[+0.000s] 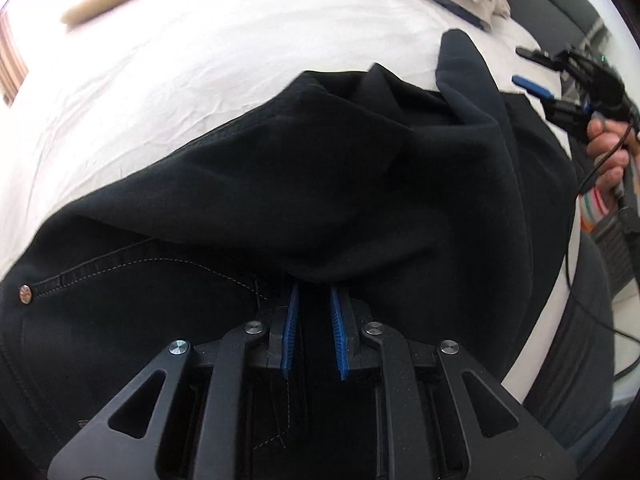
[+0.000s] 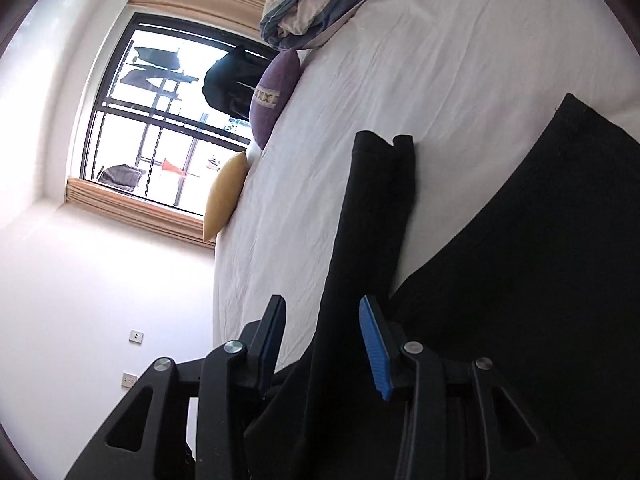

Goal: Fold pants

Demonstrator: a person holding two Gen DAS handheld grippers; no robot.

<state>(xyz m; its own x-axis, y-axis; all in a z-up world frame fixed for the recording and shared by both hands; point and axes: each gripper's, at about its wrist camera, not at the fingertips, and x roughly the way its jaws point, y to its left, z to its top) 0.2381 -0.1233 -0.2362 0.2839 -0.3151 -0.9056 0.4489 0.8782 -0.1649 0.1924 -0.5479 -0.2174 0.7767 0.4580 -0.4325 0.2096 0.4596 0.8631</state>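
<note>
Black pants (image 1: 320,184) lie rumpled on the white bed sheet (image 1: 200,72), with one fold raised over the waist part. My left gripper (image 1: 314,292) has its blue pads close together on a fold of the pants fabric. In the left wrist view my right gripper (image 1: 532,70) is at the far right, held by a hand, fingers apart, beyond the pant leg's edge. In the right wrist view, my right gripper (image 2: 322,308) is open, with a strip of black pant leg (image 2: 372,208) running between its fingers, not pinched.
A yellow cushion (image 2: 224,196) and a purple cushion (image 2: 274,96) lie at the bed's far edge by the window (image 2: 160,120). A beige and grey duvet (image 2: 304,0) is bunched at the bed's head. Cables (image 1: 580,300) hang at the right.
</note>
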